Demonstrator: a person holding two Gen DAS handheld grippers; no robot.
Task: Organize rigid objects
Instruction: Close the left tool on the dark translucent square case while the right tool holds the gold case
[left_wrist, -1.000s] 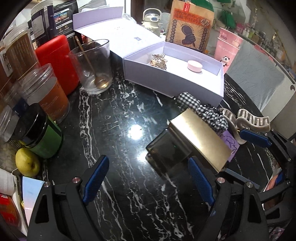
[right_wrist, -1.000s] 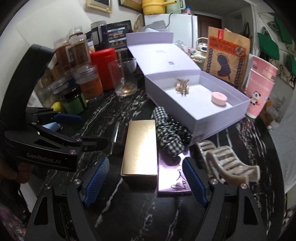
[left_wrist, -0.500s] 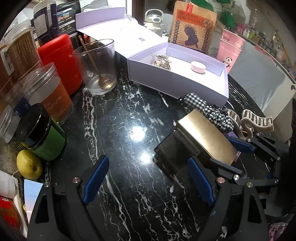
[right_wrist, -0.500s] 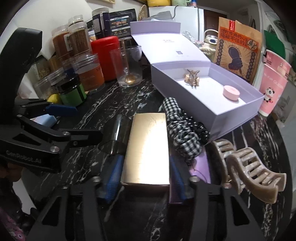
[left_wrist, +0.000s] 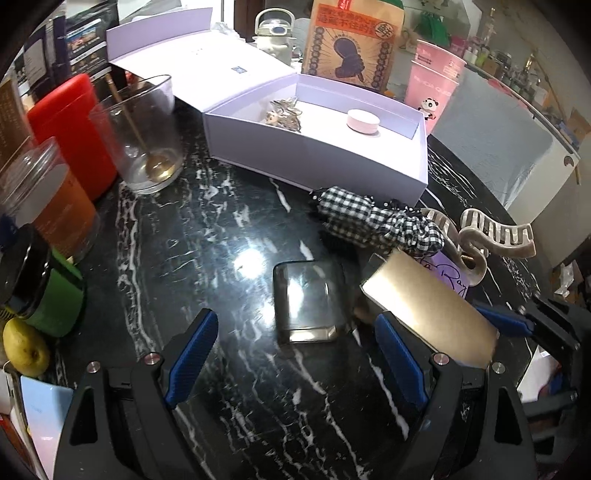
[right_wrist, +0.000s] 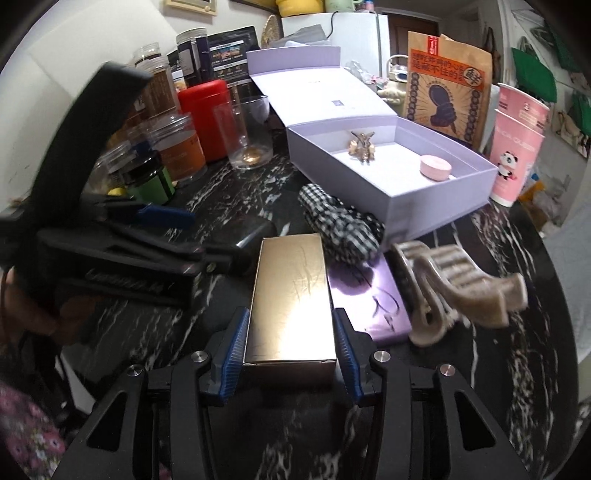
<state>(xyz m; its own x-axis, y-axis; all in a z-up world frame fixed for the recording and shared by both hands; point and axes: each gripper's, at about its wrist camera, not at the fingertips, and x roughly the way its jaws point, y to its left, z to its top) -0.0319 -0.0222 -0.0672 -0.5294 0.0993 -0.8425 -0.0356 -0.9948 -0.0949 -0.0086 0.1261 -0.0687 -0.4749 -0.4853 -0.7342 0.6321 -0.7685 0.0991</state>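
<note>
As clamped, gold box (right_wrist: 290, 306) between right tongs (right_wrist: 290, 350).

A red canister (left_wrist: 70, 125), a spoon-holding glass (left_wrist: 142, 133) and a lemon (left_wrist: 24, 347) stand left.

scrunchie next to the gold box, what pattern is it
Black-and-white gingham check scrunchie, clearest in the left wrist view.

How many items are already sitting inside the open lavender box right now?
2. A gold hair clip lies near the back-left of the lavender box, and a pink round case sits toward its right end. The near wall could hide something small.
</note>
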